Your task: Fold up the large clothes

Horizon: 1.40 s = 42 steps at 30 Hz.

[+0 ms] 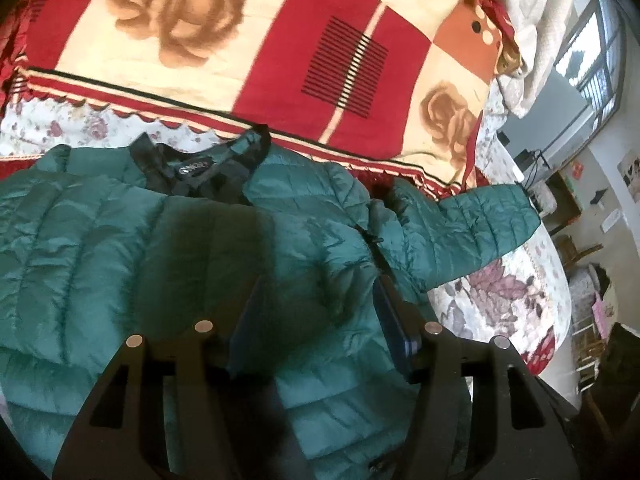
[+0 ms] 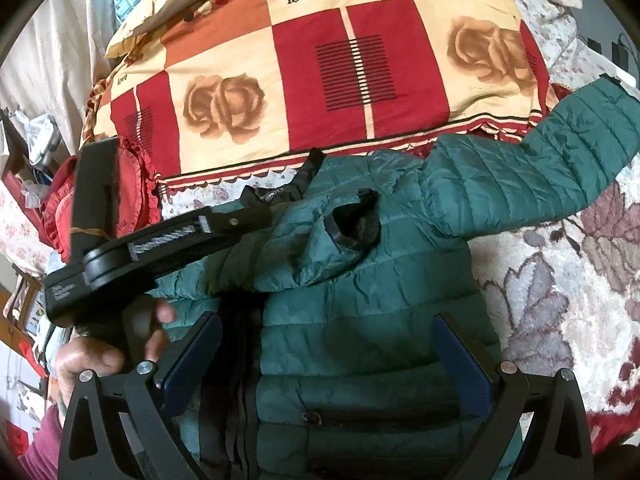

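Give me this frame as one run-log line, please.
stage: one sleeve folded in, other sleeve still out | item: green puffer jacket on bed | left gripper: open, above jacket | right gripper: open, over jacket

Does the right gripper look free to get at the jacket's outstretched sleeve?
Probably yes: the right gripper is open over the jacket, and the sleeve lies bare on the bedspread, nothing covering it.
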Motion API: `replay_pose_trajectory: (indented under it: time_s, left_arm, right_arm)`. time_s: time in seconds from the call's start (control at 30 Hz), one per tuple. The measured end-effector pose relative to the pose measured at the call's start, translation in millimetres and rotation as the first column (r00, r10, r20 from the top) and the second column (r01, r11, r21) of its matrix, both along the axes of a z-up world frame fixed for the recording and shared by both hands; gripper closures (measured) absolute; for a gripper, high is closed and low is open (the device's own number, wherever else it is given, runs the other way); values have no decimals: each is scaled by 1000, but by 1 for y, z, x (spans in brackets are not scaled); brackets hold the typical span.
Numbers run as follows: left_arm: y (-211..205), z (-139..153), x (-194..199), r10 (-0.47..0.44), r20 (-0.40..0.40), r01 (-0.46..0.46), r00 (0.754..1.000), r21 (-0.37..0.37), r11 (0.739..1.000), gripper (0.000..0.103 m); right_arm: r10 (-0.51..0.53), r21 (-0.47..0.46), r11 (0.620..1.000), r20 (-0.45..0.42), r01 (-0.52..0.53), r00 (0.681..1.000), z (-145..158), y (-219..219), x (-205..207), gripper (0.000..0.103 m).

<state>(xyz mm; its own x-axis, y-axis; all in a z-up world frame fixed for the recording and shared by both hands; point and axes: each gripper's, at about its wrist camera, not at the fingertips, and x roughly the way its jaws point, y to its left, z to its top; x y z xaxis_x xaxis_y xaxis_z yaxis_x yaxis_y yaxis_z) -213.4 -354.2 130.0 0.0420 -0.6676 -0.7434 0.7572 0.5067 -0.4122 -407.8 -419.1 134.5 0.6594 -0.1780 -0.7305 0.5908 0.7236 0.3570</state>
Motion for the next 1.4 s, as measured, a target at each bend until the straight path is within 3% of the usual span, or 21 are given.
replay_pose_trajectory:
  time_s: [0.13,0.23,0.43,0.47,0.5,0.57,0.67,0.77,0.87,0.93,1.03,1.07,1.17,1.27,1.4]
  left_arm:
    - [26,10,16,60,70,-61,996,14,998,46]
    - [55,15,37,142,151,-150,978,43,988,46]
    - [110,3,75,279,223,-310,934,118,943,46]
    - [116,0,80,293,223,-325,930,127,937,46]
    - [124,-4,84,306,226,-341,925,138,930,46]
    - [132,-8,89,324,230,-362,918,148,921,46]
    - [138,-14,95,346,233,-387,909,158,909,46]
    - [137,-21,99,365,240,-409,900,171,896,46]
    - [131,-36,102,375,246,-426,894,208,880,46]
    - [127,-46,103,380,247,-434,891,221,873,46]
    - [122,-51,102,384,272,-447,882,229,865,46]
    - [121,-51,101,381,278,-447,882,233,864,46]
    - [118,-50,99,369,289,-440,883,237,866,46]
    - [117,-49,98,361,300,-436,883,240,867,46]
    - [117,-41,96,376,301,-445,876,208,871,46]
  right_arm:
    - [20,-15,1000,-28,-21,999,-2,-3,18,0]
    - [30,-28,999,-60,-32,998,-5,-11,36,0]
    - [64,57,997,-99,-59,993,-29,-33,79,2]
    - [78,80,994,-115,-69,990,-38,-35,88,14]
    - [88,88,993,-131,-77,987,-44,-38,94,45]
    - [93,46,995,-167,-86,982,-49,-39,105,79]
    - [108,-79,989,-173,-123,979,-34,-34,113,89]
    - [83,-213,970,-149,-114,985,-11,-34,113,90]
    - [46,-286,954,-171,-95,984,-7,-41,119,90]
    - [28,-286,954,-208,-88,978,-21,-49,127,90]
    - [33,-187,978,-272,-87,962,-54,-62,134,89]
    - [27,-150,986,-286,-73,958,-60,-67,131,86]
    - [-63,-160,987,-250,23,966,-50,-67,108,48]
    - [-105,-174,982,-209,69,972,-31,-66,89,45]
    - [-12,-162,987,-124,-8,992,-7,-47,90,45]
